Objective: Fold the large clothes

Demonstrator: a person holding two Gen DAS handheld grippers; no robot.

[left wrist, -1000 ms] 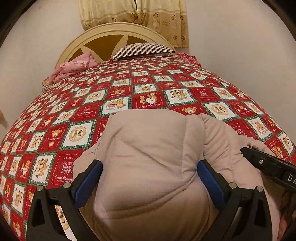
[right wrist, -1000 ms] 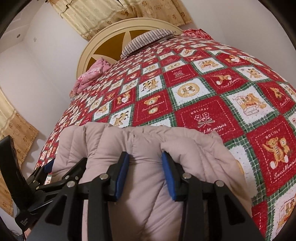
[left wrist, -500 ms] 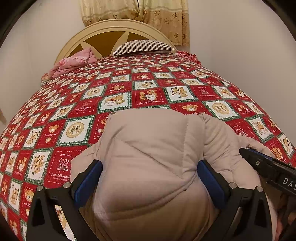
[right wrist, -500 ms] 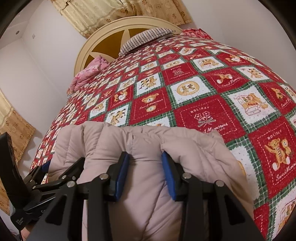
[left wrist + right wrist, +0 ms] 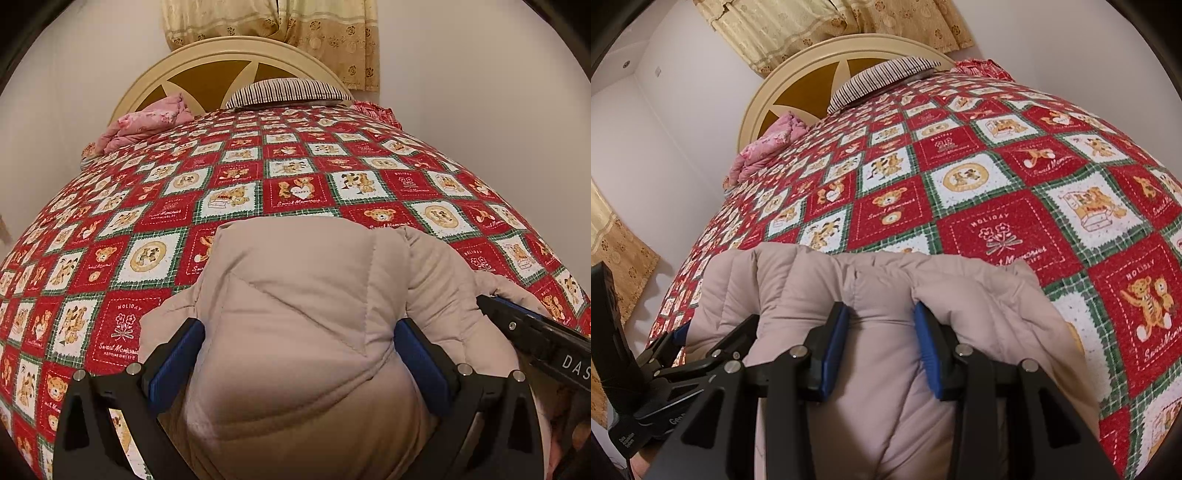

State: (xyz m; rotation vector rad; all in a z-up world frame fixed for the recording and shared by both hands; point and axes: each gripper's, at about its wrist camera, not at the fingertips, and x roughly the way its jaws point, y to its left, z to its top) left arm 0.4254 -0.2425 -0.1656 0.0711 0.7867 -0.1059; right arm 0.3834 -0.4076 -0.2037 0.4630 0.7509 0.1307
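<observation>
A beige padded jacket (image 5: 303,280) lies bunched at the near end of the bed, on a red patchwork quilt (image 5: 295,192). My left gripper (image 5: 297,354) has its blue pads set wide apart, pressed into a thick bulge of the jacket on both sides. In the right wrist view the jacket (image 5: 886,280) shows several puffed ridges. My right gripper (image 5: 881,347) pinches a narrower fold between its pads. The right gripper (image 5: 535,339) comes into the left wrist view from the right edge. The left gripper (image 5: 683,354) sits close by at the lower left.
The quilt (image 5: 997,184) stretches flat beyond the jacket up to a cream headboard (image 5: 207,70). A striped pillow (image 5: 288,90) and a crumpled pink blanket (image 5: 147,123) lie at the head. White walls and yellow curtains (image 5: 314,22) are behind.
</observation>
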